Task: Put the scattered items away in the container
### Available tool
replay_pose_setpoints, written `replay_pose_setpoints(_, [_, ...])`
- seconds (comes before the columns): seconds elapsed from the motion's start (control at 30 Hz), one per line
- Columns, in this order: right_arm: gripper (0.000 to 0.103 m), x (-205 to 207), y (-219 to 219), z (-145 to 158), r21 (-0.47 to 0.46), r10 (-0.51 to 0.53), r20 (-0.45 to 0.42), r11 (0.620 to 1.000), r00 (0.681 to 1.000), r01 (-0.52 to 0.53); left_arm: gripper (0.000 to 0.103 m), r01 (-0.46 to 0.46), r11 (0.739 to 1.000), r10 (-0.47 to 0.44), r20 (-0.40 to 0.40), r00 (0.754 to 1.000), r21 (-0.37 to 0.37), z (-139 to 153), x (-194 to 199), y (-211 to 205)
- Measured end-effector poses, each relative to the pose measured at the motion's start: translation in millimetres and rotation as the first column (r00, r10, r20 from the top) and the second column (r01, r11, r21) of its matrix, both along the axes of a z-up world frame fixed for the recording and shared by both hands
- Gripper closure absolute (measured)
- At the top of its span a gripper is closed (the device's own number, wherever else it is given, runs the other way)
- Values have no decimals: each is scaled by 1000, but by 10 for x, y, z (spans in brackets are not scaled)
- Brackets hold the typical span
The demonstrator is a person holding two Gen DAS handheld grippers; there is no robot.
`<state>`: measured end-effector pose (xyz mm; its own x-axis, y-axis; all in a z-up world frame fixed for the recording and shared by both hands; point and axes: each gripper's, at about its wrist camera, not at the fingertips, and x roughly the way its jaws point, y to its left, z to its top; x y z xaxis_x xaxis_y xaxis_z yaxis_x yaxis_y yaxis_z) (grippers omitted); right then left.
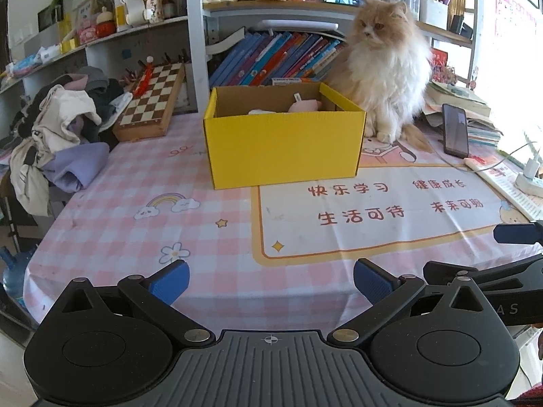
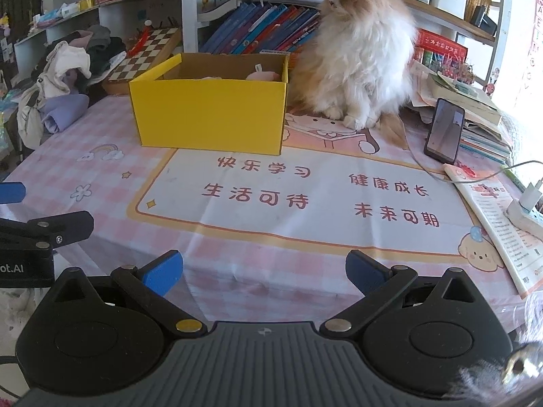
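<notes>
A yellow cardboard box (image 1: 283,149) stands open on the pink checked tablecloth; it also shows in the right wrist view (image 2: 208,115). Inside it lie a pink soft item (image 1: 304,105) and a white item (image 1: 260,112); the pink item (image 2: 263,75) shows over the rim in the right wrist view. My left gripper (image 1: 271,283) is open and empty, low over the near table edge, well short of the box. My right gripper (image 2: 264,273) is open and empty too, beside the left one. Part of the right gripper (image 1: 516,234) shows at the left wrist view's right edge.
A fluffy orange-and-white cat (image 2: 359,51) sits right of the box. A phone (image 2: 444,132) leans on stacked books at the right, with a cable, booklet (image 2: 499,224) and power strip (image 2: 526,217). Clothes (image 1: 61,135) and a chessboard (image 1: 152,98) lie at the left. Bookshelves stand behind.
</notes>
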<state>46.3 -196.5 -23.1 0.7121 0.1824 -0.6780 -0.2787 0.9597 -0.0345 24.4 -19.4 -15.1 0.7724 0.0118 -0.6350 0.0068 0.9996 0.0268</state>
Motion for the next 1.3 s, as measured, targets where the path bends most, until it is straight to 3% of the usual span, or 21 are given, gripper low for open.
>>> replay_pose_setpoints(0.5, [0, -8, 46, -13, -6, 7, -19, 1000, 1000, -7, 0, 32, 999, -32, -7, 999, 15, -7, -15, -19])
replay_pose_setpoints(1.3, [0, 65, -2, -19, -21, 30, -22, 999, 999, -30, 0, 28, 999, -28, -14, 999, -20, -17, -16, 75])
